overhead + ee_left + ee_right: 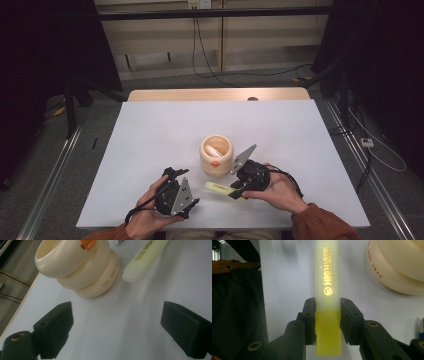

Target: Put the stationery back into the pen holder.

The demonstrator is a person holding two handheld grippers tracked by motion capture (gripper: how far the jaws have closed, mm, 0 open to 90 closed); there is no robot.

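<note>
White table (150, 150): right gripper (327, 315) clamps highlighter (327, 277) beside cream holder (216, 156); left gripper (117, 322) open, empty; lift level, keep grip centred

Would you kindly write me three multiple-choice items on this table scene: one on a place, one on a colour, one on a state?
1. Where does the highlighter lie relative to the cream holder?
A. inside it
B. on the table beside it
C. on top of its rim

2. What colour is the small piece on the holder's side?
A. orange
B. blue
C. green

3. How do the right tongs stand?
A. wide open, away from everything
B. shut on the holder's rim
C. closed on the highlighter

Answers:
1 B: the high view shows the pen flat on the white table, just in front of the holder.
2 A: the orange piece shows on the cream wall.
3 C: in the right gripper view both jaws press the pen's sides, while the left tongs are open with nothing between them.
</note>
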